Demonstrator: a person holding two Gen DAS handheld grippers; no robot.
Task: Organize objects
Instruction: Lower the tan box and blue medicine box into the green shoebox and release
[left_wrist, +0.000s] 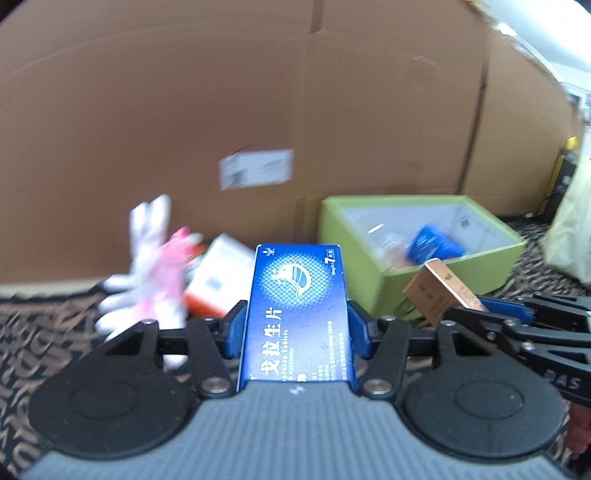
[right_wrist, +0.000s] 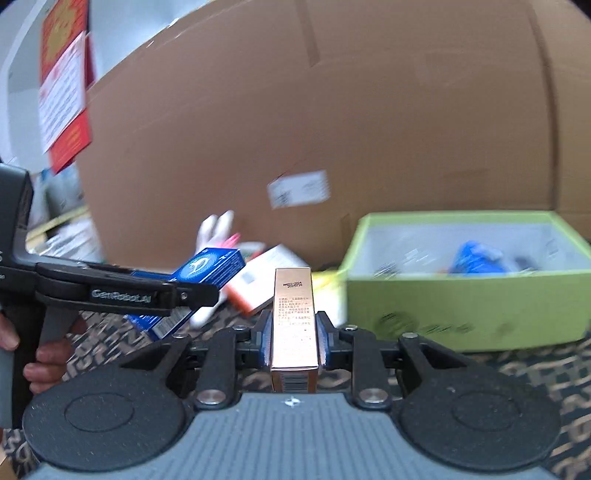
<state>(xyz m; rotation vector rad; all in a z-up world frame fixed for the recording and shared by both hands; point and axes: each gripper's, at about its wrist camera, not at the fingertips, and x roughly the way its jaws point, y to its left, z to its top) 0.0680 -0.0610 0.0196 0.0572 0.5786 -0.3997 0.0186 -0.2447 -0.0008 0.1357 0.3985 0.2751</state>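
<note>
My left gripper (left_wrist: 297, 314) is shut on a blue medicine box (left_wrist: 297, 306) that stands lengthwise between its blue pads, lifted off the carpet. My right gripper (right_wrist: 294, 325) is shut on a slim copper-coloured box (right_wrist: 294, 317), also held in the air. Each view catches the other tool. The right gripper (left_wrist: 498, 314) comes in from the right with the copper box (left_wrist: 443, 291). The left gripper (right_wrist: 184, 295) reaches in from the left with the blue box (right_wrist: 207, 269). An open green box (left_wrist: 480, 273) (right_wrist: 461, 306) lies ahead to the right, with a blue item and others blurred inside.
A large cardboard carton (left_wrist: 258, 110) walls off the back. On the patterned carpet (right_wrist: 535, 369) lie a white and pink plush rabbit (left_wrist: 147, 266) and an orange and white box (left_wrist: 218, 280). A pale bag (left_wrist: 569, 229) sits far right. A person's hand (right_wrist: 44, 362) grips the left tool.
</note>
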